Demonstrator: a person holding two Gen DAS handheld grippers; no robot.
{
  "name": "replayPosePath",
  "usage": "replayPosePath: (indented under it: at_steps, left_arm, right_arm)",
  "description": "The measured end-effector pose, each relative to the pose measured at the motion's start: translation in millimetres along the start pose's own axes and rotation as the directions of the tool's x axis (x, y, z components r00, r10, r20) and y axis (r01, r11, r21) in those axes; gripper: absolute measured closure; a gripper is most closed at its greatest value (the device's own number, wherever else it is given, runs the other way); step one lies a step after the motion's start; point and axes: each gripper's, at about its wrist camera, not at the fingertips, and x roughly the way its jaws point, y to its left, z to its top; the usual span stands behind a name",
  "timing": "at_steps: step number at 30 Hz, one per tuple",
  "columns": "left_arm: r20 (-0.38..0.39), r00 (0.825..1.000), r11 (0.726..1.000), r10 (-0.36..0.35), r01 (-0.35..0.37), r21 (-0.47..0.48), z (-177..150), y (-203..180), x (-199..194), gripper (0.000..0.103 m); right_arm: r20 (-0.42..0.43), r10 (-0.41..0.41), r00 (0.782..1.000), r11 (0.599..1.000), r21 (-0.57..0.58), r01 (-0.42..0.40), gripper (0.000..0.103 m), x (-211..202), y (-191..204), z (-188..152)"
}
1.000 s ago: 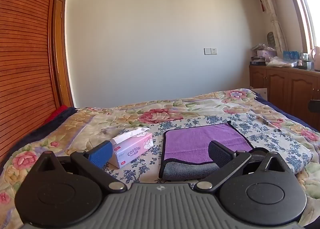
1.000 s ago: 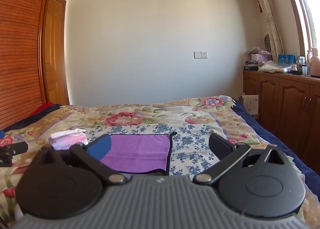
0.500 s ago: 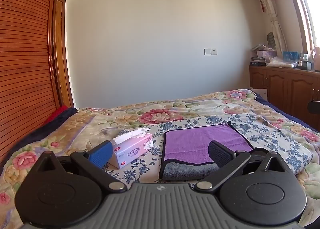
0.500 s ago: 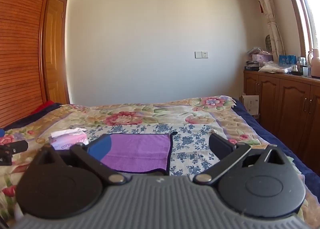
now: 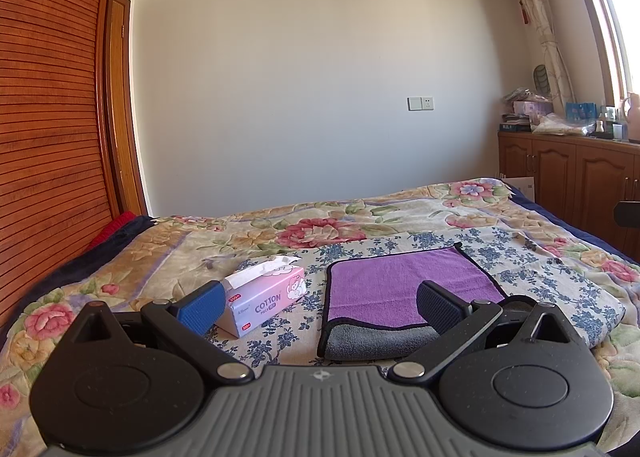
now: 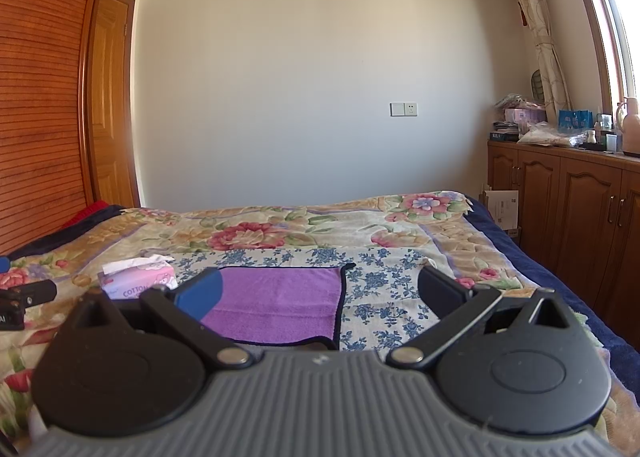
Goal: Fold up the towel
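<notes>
A purple towel (image 5: pixel 394 281) with a grey underside and black edging lies flat on the flowered bed, its near edge turned over to show grey. It also shows in the right wrist view (image 6: pixel 280 301). My left gripper (image 5: pixel 320 305) is open and empty, held just short of the towel's near left part. My right gripper (image 6: pixel 320 293) is open and empty, held over the towel's near right corner. Neither touches the towel.
A pink tissue box (image 5: pixel 266 297) stands left of the towel, also seen in the right wrist view (image 6: pixel 138 281). The bed (image 5: pixel 520 217) has a flowered cover. Wooden cabinets (image 6: pixel 580 209) stand at the right, a slatted wardrobe (image 5: pixel 48 137) at the left.
</notes>
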Motion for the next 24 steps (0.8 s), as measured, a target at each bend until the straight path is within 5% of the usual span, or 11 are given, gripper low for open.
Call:
replayPosePath:
  at_steps: [24]
  left_arm:
    - [0.001, 1.0, 1.0, 0.0, 0.0, 0.002, 0.5, -1.3, -1.1, 0.0]
  right_arm:
    - [0.002, -0.003, 1.0, 1.0, -0.002, 0.003, 0.0, 0.1, -4.0, 0.4]
